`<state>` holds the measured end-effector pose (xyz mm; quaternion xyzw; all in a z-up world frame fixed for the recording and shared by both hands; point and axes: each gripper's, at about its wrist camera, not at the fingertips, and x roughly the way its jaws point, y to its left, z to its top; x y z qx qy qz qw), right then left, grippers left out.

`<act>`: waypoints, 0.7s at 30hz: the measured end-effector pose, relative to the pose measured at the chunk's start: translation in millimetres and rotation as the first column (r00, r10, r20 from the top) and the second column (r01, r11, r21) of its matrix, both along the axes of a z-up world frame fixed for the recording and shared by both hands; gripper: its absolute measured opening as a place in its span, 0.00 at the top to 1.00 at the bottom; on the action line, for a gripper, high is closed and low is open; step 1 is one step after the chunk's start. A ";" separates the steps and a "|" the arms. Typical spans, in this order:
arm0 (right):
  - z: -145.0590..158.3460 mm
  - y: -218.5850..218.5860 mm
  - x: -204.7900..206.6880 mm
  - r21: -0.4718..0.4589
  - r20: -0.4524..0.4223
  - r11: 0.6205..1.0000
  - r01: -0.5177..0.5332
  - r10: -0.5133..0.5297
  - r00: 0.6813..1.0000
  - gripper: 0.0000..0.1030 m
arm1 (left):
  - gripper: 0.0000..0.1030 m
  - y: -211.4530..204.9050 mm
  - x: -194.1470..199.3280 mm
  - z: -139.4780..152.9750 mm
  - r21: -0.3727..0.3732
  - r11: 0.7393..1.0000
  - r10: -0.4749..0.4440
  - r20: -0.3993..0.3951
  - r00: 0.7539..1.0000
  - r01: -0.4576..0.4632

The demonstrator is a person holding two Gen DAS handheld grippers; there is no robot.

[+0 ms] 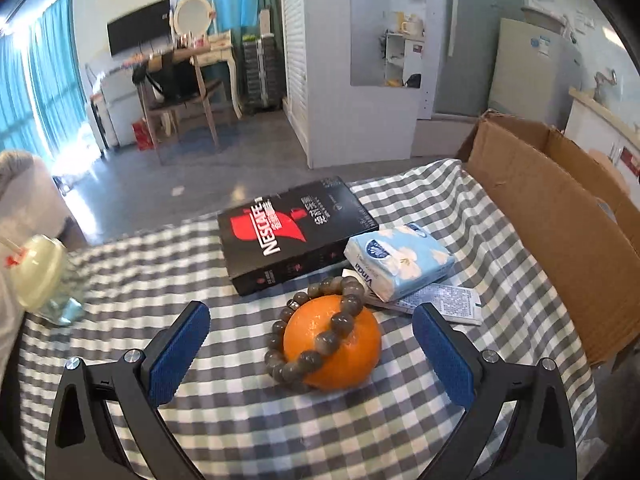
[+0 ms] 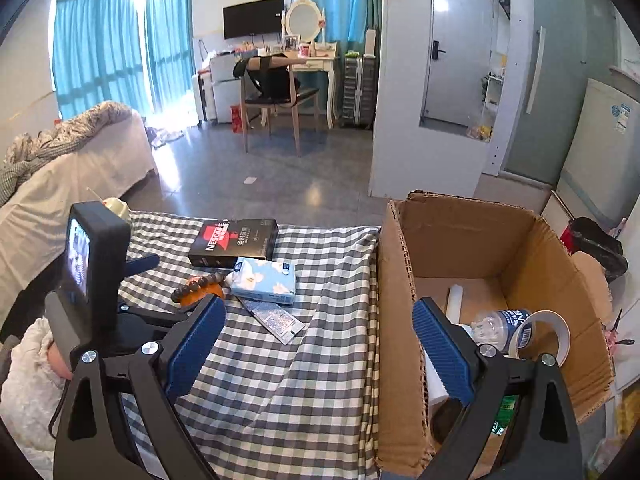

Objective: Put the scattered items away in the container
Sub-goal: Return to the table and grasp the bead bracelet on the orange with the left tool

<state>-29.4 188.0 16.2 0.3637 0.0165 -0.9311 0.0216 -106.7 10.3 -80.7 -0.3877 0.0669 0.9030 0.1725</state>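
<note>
An orange (image 1: 334, 346) lies on the checked tablecloth (image 1: 248, 420) with a brown bead bracelet (image 1: 320, 336) draped over it. My left gripper (image 1: 312, 350) is open, its blue pads on either side of the orange, not touching. Behind are a black Nescafe box (image 1: 296, 234), a blue tissue pack (image 1: 400, 260) and a flat sachet (image 1: 444, 304). My right gripper (image 2: 320, 344) is open and empty, straddling the near wall of the cardboard box (image 2: 400, 320). The box holds a tape roll (image 2: 540, 336), a plastic bottle (image 2: 496, 326) and a white tube (image 2: 456, 300).
A cup with a domed lid (image 1: 38, 272) stands at the table's left edge. The cardboard box (image 1: 560, 232) is to the right of the items. The left gripper's body (image 2: 96, 280) shows at the left of the right wrist view. A bed (image 2: 72, 168) lies beyond the table.
</note>
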 end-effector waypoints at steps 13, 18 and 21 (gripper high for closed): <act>-24.1 -12.0 -24.1 -0.030 0.076 0.999 -0.042 0.044 0.996 0.08 | 0.88 -31.3 6.4 16.3 0.120 0.992 -0.048 0.092 0.995 0.037; -26.0 -21.4 -24.1 -0.035 0.086 0.997 -0.065 0.067 0.994 0.08 | 0.89 -46.2 6.9 18.9 0.150 0.989 -0.035 0.116 0.993 0.018; -27.6 -30.2 -25.3 -0.034 0.094 0.996 -0.085 0.087 0.992 0.08 | 0.89 -61.8 13.2 26.4 0.171 0.985 -0.016 0.103 0.995 -0.002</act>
